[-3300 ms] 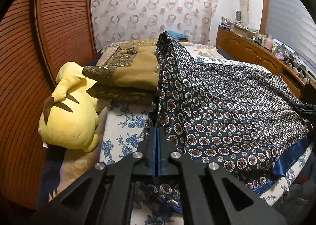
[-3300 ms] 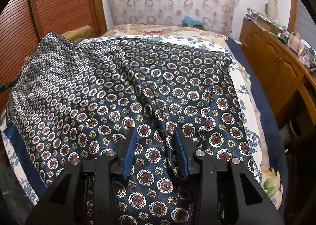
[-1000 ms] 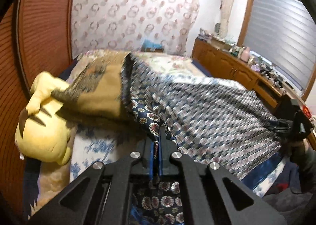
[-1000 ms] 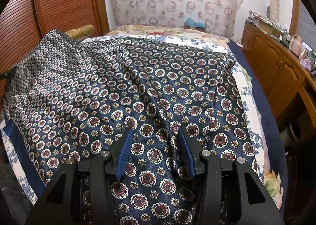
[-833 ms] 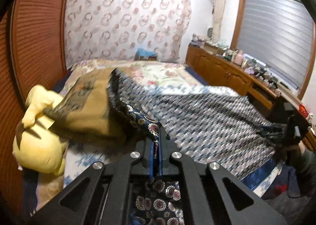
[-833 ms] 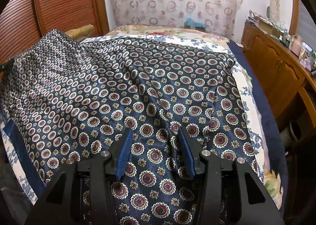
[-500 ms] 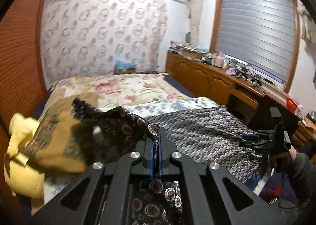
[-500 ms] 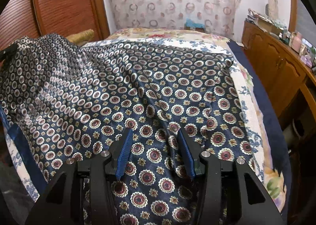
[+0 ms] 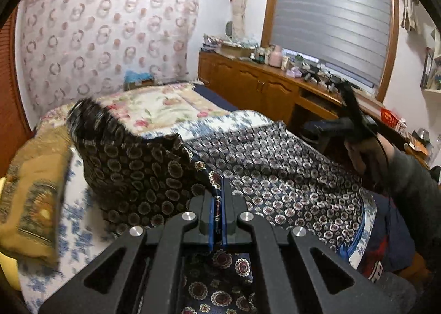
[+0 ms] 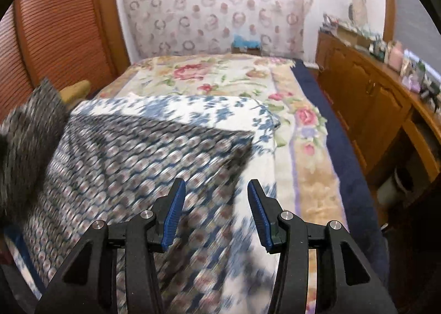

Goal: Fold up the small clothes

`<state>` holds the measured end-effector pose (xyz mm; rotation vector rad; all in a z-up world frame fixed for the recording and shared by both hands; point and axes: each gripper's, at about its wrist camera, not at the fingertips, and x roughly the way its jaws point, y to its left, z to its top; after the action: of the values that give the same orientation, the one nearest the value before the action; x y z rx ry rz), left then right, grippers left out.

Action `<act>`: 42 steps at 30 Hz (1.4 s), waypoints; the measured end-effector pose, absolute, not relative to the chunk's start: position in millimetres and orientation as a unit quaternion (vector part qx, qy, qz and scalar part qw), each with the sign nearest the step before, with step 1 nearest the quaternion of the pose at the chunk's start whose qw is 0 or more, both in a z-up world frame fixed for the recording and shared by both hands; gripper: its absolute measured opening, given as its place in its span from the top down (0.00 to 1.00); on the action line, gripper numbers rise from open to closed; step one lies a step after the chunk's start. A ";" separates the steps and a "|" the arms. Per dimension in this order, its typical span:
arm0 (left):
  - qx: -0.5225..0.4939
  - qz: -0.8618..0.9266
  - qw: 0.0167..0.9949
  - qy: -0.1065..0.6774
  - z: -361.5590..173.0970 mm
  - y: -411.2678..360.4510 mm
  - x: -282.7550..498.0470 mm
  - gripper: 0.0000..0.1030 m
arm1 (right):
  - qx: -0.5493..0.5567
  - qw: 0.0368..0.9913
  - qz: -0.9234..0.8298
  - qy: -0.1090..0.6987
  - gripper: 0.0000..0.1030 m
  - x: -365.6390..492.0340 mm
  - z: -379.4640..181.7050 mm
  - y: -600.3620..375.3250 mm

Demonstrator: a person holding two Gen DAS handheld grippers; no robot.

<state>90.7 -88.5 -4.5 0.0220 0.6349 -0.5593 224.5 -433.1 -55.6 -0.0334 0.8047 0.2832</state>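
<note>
The first fold was judged only begun: the patterned cloth [image 9: 275, 173] on the bed [image 9: 154, 104] was pinched by the closed left tool [image 9: 217, 203] and lifted toward 10 o'clock, the right tool [image 10: 213, 209] part-open and empty.

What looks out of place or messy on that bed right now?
Only the navy patterned cloth: one edge is pinched in the left gripper and lifted, so it bunches into a dark hump beside the tan pillow. Nothing looks spilled or damaged.
</note>
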 end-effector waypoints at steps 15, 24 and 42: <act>0.017 -0.288 0.896 0.337 -31.9 -111.7 88.3 1.00 | 0.031 0.901 0.146 0.408 0.98 300.0 -61.4 -443.7; 0.021 -0.293 0.896 0.334 -24.5 -118.2 83.3 1.00 | -0.029 0.913 0.080 0.398 0.83 297.6 -50.7 -431.2; 0.034 -0.368 0.870 0.325 23.8 -188.1 93.2 0.65 | -0.032 0.920 0.125 0.371 0.73 221.7 -18.7 -441.7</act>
<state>93.2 -188.1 23.8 0.0720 0.6803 -0.7694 221.7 -441.7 -18.7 -0.0659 0.7622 0.2572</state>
